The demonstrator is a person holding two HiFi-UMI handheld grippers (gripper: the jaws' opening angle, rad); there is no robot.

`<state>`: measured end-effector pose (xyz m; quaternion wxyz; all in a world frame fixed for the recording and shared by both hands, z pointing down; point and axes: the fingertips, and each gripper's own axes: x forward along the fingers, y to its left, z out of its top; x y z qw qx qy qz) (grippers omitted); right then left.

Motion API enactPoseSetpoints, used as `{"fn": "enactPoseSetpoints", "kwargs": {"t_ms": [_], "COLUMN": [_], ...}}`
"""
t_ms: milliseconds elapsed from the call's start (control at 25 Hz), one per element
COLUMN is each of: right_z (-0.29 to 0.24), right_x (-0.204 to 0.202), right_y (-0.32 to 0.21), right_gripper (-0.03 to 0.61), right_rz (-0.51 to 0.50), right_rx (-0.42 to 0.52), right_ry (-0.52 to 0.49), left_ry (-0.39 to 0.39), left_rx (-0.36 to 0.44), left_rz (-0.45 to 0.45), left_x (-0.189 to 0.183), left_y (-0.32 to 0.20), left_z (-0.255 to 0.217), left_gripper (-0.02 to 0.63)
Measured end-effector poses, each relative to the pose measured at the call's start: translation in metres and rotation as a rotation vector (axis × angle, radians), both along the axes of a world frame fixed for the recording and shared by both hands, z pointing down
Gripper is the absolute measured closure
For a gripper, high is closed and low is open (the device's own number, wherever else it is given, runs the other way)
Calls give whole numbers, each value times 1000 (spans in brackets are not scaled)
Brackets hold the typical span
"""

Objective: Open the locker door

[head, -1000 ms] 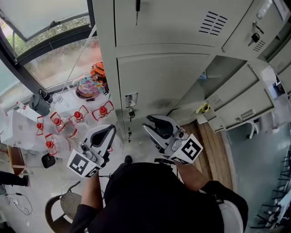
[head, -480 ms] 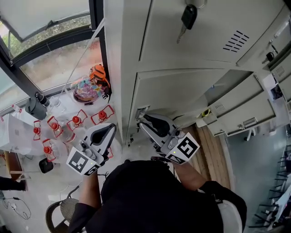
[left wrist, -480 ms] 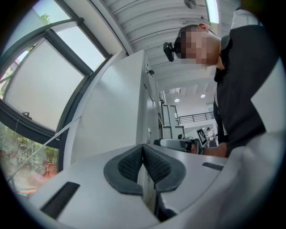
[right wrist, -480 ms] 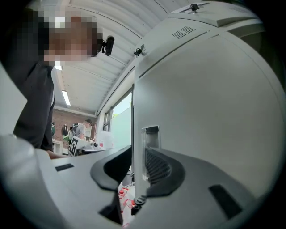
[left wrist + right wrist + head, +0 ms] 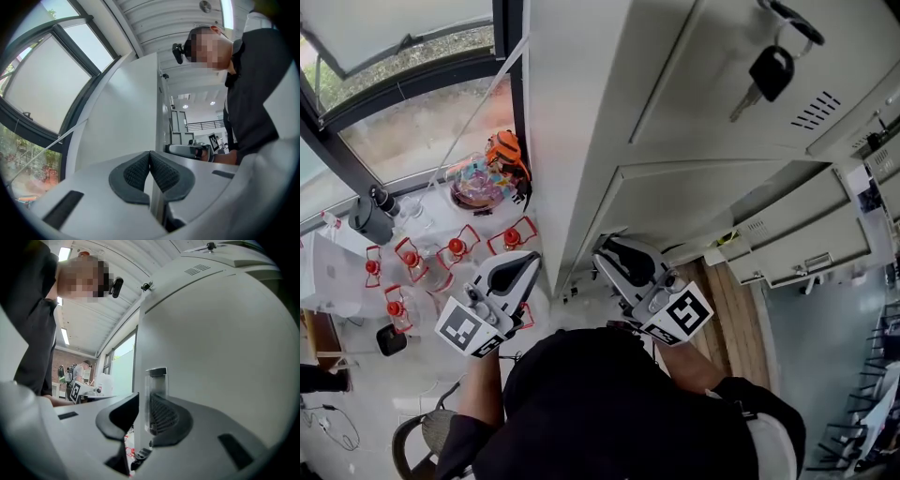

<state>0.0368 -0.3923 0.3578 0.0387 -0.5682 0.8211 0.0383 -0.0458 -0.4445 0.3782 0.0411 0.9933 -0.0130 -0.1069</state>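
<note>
Grey steel locker door is shut, right in front of the person. R hand-held gripper, jaws narrowly apart, straddles the door's latch tab, prob. to pinch & pull it. L hand-held gripper hangs back beside the lockers, jaws together, empty, w/ no job yet
</note>
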Motion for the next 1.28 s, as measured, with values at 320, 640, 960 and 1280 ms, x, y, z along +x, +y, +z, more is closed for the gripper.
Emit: {"fn": "enactPoseSetpoints", "kwargs": {"t_ms": [320,640,960,1280], "right_z": [1,1,2,1], "right_x": [4,7,5,0], "right_y": [-9,-10,-3,10], "right_gripper": [506,545,545,546], "right_rz": [27,45,19,-46], "right_rx": [-8,-3,-5,-2], "right_ry": [-9,-20,-22,-16], "left_ry": [-2,-13,-6,5], "left_rx": [-12,-28,-17,-7], "left_rz": [2,-12,-19,-45], "left_x": [-4,-12,-15,-18], "left_y": [-6,-8,-1,13], "left_z": [6,12,9,3], "left_gripper": [598,598,598,598]}}
